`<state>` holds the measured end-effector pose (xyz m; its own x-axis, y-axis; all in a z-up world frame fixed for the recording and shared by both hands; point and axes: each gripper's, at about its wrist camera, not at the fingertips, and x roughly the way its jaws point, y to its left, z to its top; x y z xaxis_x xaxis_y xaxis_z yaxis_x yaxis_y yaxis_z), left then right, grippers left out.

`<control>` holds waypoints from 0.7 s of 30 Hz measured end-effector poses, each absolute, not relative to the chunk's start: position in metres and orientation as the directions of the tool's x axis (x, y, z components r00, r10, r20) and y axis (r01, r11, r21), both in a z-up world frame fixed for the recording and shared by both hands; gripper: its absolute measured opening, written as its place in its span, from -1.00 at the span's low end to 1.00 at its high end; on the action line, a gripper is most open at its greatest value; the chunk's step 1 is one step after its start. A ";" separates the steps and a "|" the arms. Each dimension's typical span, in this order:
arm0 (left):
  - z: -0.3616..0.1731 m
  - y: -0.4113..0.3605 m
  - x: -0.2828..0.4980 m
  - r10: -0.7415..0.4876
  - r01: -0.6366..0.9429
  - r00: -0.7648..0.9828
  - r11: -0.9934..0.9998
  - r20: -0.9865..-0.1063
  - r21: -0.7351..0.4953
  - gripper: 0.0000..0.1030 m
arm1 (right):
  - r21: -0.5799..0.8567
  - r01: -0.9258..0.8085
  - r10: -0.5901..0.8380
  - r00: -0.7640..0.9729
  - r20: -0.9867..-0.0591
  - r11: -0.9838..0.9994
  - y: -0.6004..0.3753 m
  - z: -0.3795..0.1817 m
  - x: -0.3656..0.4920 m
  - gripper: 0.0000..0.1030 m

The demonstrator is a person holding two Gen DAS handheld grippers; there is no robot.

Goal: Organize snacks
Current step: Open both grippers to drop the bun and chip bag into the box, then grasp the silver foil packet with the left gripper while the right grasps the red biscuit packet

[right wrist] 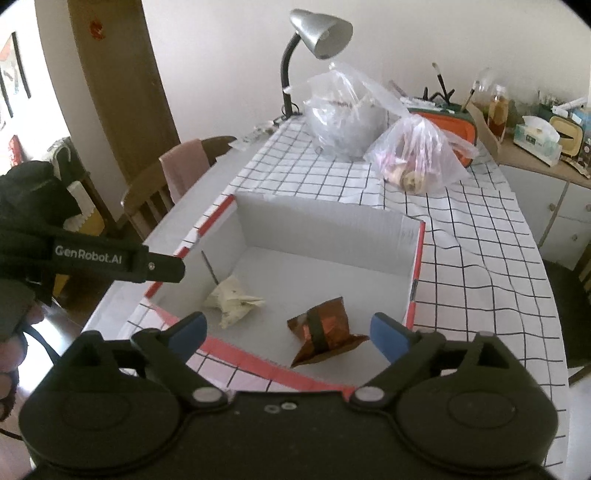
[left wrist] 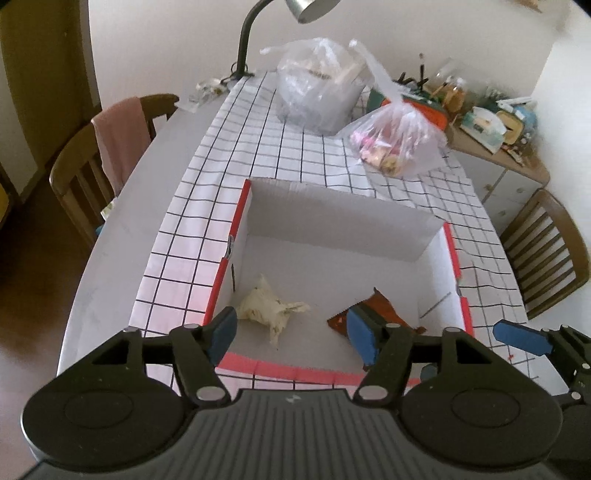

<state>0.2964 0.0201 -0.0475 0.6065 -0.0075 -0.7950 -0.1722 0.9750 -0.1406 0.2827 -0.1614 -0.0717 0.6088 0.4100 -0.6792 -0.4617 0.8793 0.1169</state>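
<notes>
Right wrist view: cream snack packet [right wrist: 234,301] and brown snack packet [right wrist: 325,334] inside white box [right wrist: 325,236] on desk [right wrist: 480,258], cream at 9 o'clock of brown. Right gripper [right wrist: 288,330] jaws apart, empty; left gripper [left wrist: 291,330] jaws apart, empty.

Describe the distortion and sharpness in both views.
Left wrist: fisheye bends the checked tablecloth lines; corners vignette dark; far shelf clutter soft. Right wrist: same bowing, box fairly sharp, lamp catches mild glare, doorway at left washed out.

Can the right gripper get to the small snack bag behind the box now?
Probably yes: the right gripper is open and empty, and the small snack bag sits in the open beyond the box, nothing between.
</notes>
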 end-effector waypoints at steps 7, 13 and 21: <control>-0.034 0.014 0.259 -0.028 -0.129 0.642 0.981 -0.766 -0.144 0.49 | 0.119 -0.473 0.427 0.623 -0.655 0.873 -0.168 -0.060 0.250 0.99; -0.029 0.011 0.230 -0.060 -0.096 0.659 0.982 -0.750 -0.163 0.60 | 0.104 -0.476 0.425 0.639 -0.642 0.873 -0.173 -0.056 0.225 0.99; -0.030 0.009 0.196 -0.100 -0.043 0.675 0.984 -0.731 -0.174 0.73 | 0.132 -0.467 0.436 0.637 -0.635 0.874 -0.187 -0.061 0.200 0.99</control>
